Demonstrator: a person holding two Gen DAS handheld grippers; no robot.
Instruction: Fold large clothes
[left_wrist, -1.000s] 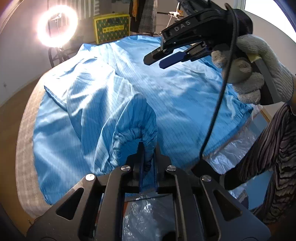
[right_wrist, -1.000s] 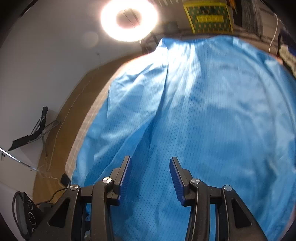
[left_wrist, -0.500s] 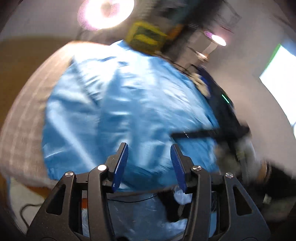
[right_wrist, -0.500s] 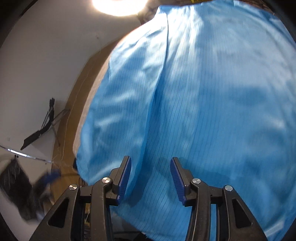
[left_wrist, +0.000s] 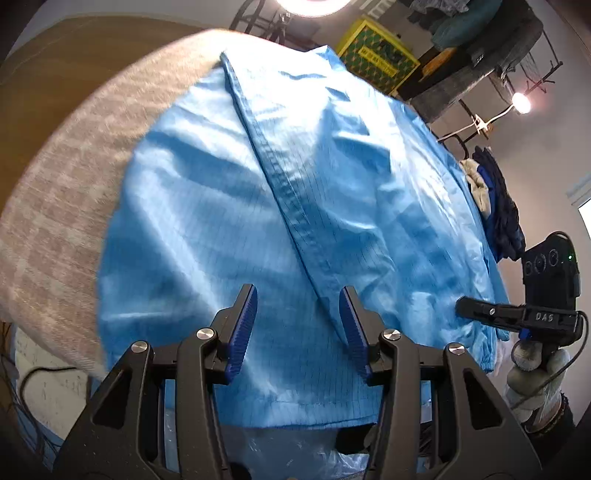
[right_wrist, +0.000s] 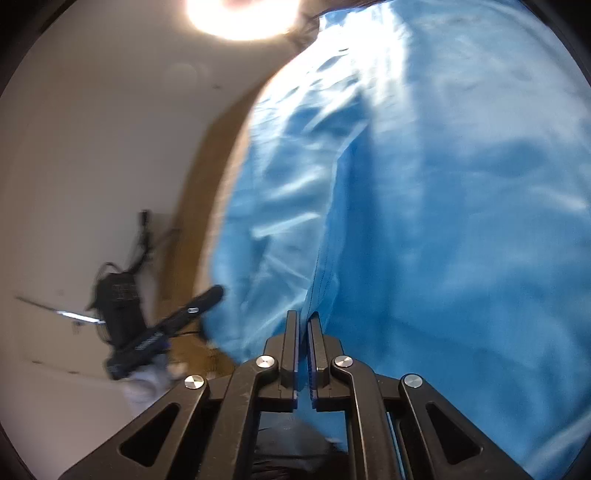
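Note:
A large light-blue pinstriped garment (left_wrist: 258, 206) lies spread over a round table, a stitched seam running down its middle. My left gripper (left_wrist: 297, 325) is open and empty, hovering just above the garment's near hem. My right gripper (right_wrist: 303, 325) is shut on the garment (right_wrist: 424, 184) at a seam edge near the hem. In the left wrist view the right gripper (left_wrist: 476, 308) sits at the garment's right edge, held in a gloved hand. In the right wrist view the left gripper (right_wrist: 207, 297) shows blurred at the garment's left edge.
The table has a grey checked cover (left_wrist: 59, 192). A ring light (left_wrist: 310, 3) and a yellow box (left_wrist: 376, 55) stand beyond it. Dark clothes (left_wrist: 498, 206) lie at the right edge. Clear plastic (left_wrist: 295, 454) lies below the near hem.
My left gripper has let go of the sleeve cuff, opened and moved to the near hem. My right gripper has dropped to the garment's edge and shut on it.

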